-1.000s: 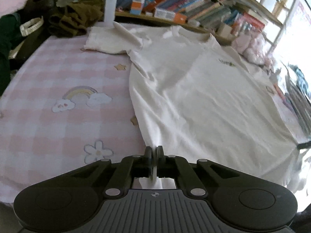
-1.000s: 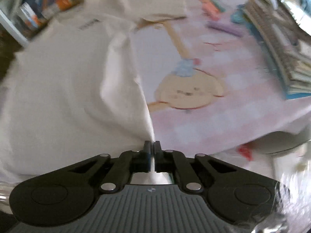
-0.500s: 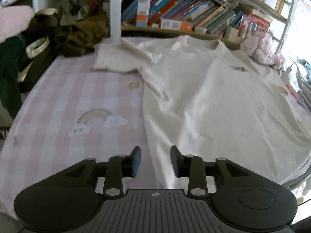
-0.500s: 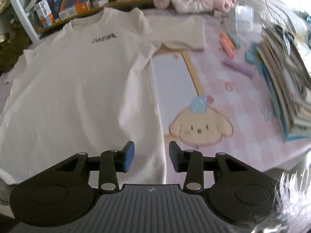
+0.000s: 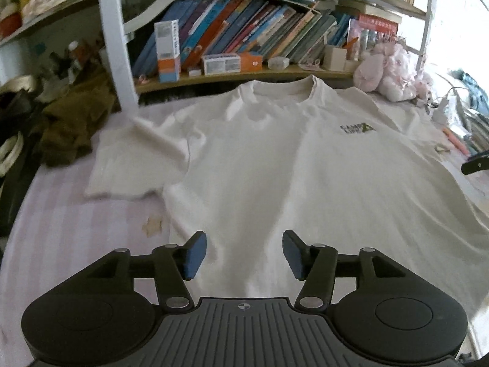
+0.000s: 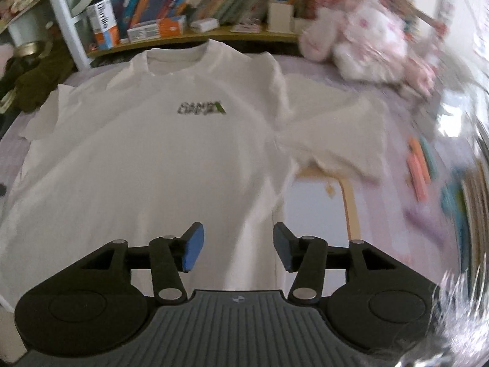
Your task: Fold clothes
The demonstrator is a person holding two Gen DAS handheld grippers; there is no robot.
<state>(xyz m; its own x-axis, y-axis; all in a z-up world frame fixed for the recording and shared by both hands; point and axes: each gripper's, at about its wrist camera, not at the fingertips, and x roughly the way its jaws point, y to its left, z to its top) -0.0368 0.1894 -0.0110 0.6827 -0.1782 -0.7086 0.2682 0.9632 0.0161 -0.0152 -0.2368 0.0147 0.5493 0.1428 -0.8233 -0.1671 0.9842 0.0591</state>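
The white T-shirt (image 5: 275, 165) lies flat, unfolded; both grippers' jaws are opening, empty, near its hem. Next: pinch a sleeve, probably.

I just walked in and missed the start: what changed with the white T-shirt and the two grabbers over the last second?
Both let go. The left gripper and right gripper were pinched shut on the hem of the white T-shirt; now their fingers are opening with nothing between them, and both views show more of the shirt and the shelf behind. The shirt stayed spread flat, logo up, on the pink checked cover.
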